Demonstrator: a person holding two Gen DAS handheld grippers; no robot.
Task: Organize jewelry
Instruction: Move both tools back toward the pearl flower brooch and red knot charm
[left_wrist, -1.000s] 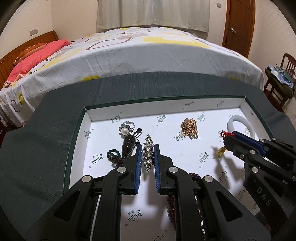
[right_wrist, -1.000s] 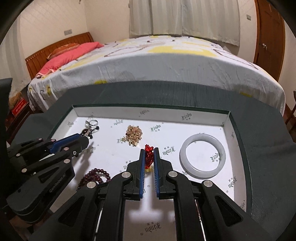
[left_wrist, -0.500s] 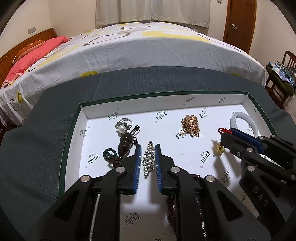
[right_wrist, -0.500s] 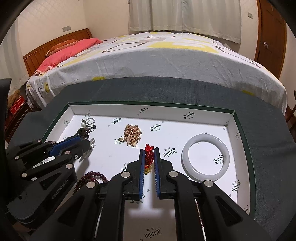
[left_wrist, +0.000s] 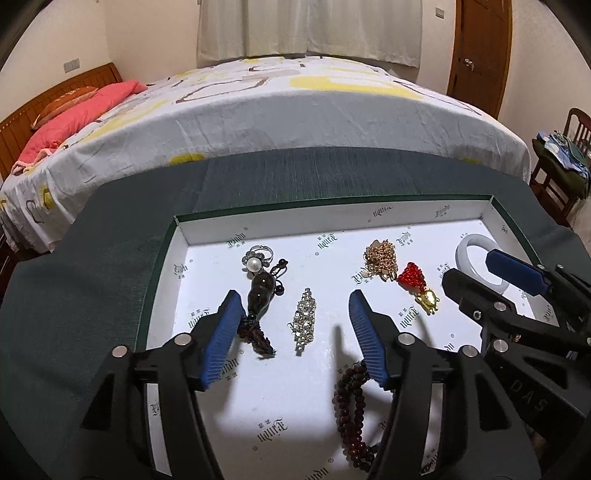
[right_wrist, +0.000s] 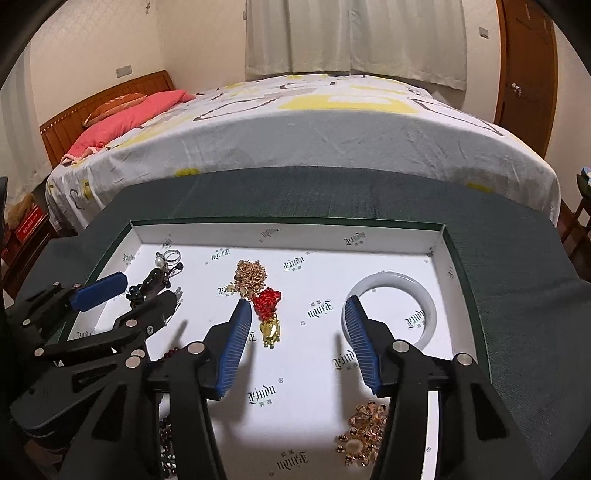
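Observation:
A white-lined green tray (left_wrist: 280, 218) holds the jewelry. My left gripper (left_wrist: 295, 325) is open above a rhinestone clip (left_wrist: 304, 321) lying flat. Left of it lie a dark gourd pendant (left_wrist: 260, 293) and a pearl ring (left_wrist: 255, 258). My right gripper (right_wrist: 295, 325) is open; the red knot charm with gold turtle (right_wrist: 267, 314) lies by its left finger (right_wrist: 236, 339). A gold chain pile (right_wrist: 251, 277), white bangle (right_wrist: 424, 306), dark bead strand (left_wrist: 354, 406) and gold brooch (right_wrist: 362, 435) also lie in the tray.
The tray sits on a dark green cloth (left_wrist: 92, 277). A bed (left_wrist: 295, 110) stands behind it, a wooden chair (left_wrist: 565, 166) at far right. Each gripper shows in the other's view: the right (left_wrist: 487, 280), the left (right_wrist: 122, 295).
Both grippers opened and let go: the rhinestone clip and the red knot charm now lie on the tray floor. Both grippers drew back a little.

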